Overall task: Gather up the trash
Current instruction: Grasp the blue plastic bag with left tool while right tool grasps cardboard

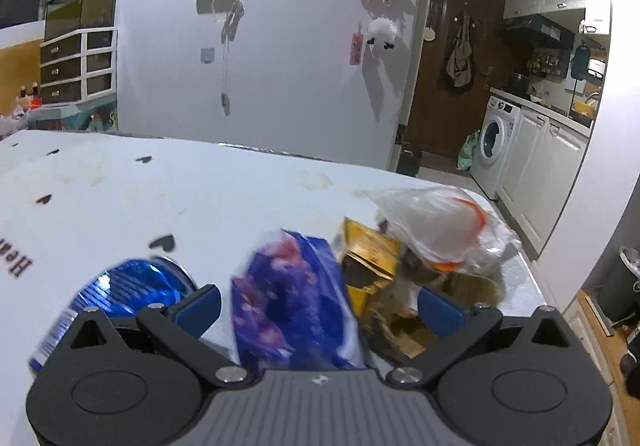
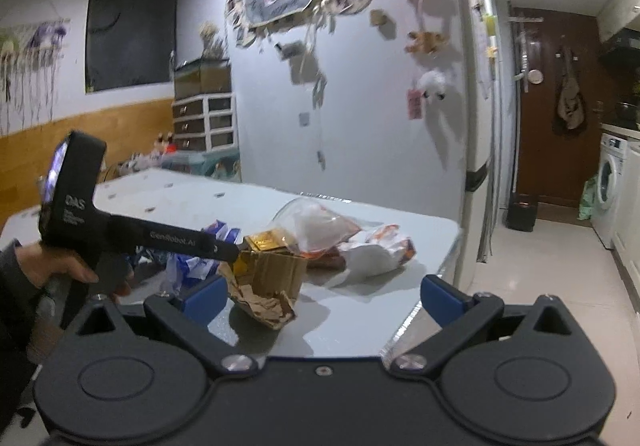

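Left gripper (image 1: pixel 319 305) stands with its jaws spread wide and nothing clamped; a purple-and-blue snack wrapper (image 1: pixel 294 300) lies in the gap between its fingers, its long axis running roughly along the line of the fingers, away from the tool. Just outside the left finger sits a shiny blue foil piece (image 1: pixel 132 288); ahead and toward the right finger lie a yellow carton (image 1: pixel 370 252), a torn brown cardboard scrap (image 1: pixel 400 320) and, farthest forward, a clear plastic bag with orange trim (image 1: pixel 440 230), all heaped on the white table (image 1: pixel 160 190) near its far right corner. Right gripper (image 2: pixel 324 292) is likewise released and empty, hanging at the table edge with the cardboard scrap (image 2: pixel 266 282) just ahead of its left finger and the bag (image 2: pixel 320 226) and a crumpled white wrapper (image 2: pixel 380 250) farther forward. In the right wrist view the left tool's black body (image 2: pixel 120 222) reaches over the heap from the left. Judged from these positions, the left gripper is the nearer one: the wrapper already sits between its fingers, so closing calls for little further approach, though blur hides whether the pads touch it.
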`<state>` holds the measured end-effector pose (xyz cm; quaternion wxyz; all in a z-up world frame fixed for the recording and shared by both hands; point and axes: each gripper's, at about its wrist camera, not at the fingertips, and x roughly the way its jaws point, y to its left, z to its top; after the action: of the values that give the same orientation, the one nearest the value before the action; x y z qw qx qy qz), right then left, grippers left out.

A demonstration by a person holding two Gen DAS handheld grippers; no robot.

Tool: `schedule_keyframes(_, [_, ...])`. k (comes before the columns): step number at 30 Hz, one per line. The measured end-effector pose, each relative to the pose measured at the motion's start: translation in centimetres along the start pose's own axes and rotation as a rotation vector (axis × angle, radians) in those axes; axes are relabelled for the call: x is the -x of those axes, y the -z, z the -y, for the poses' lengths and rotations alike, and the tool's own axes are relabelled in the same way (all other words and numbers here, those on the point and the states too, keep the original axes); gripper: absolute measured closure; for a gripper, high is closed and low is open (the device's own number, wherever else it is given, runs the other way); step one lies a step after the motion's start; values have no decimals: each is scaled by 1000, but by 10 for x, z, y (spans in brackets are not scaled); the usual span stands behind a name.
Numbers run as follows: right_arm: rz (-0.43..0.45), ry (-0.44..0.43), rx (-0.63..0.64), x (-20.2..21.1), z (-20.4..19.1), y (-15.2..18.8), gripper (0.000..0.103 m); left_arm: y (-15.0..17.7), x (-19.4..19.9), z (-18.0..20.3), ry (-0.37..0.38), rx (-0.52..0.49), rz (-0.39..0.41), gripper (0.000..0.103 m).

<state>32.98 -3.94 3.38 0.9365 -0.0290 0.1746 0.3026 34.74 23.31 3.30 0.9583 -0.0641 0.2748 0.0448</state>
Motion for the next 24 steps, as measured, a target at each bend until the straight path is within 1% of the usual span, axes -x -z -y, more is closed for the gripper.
schedule_keyframes(3, [-46, -59, 24, -23, -6, -5, 0, -2, -3, -13, 29, 26, -12, 0])
schedule_keyframes(5, [-73, -85, 74, -37, -15, -6, 0, -2, -5, -20, 44, 46, -17, 0])
schedule_keyframes(8, [-115, -94, 191, -54, -32, -6, 0, -2, -9, -25, 56, 58, -34, 1])
schedule_keyframes(12, [-167, -93, 327, -77, -47, -6, 0, 1, -9, -24, 61, 32, -46, 1])
schedule_keyframes(14, [-185, -97, 377, -88, -50, -8, 0, 1, -10, -23, 71, 28, -55, 2])
schedule_keyframes(18, [-271, -151, 434, -111, -52, -12, 0, 2, -9, -24, 77, 27, -56, 4])
schedule_keyframes(20, [-282, -152, 432, -118, -50, -14, 4, 2, -9, -24, 81, 28, -56, 6])
schedule_keyframes(22, [-291, -164, 389, -123, -43, -17, 16, 2, -9, -23, 91, 27, -59, 7])
schedule_keyframes(23, [-300, -175, 352, -124, -40, -19, 19, 3, -10, -23, 94, 24, -60, 7])
schedule_keyframes(24, [-302, -179, 327, -124, -38, -19, 28, 3, -10, -22, 95, 21, -60, 7])
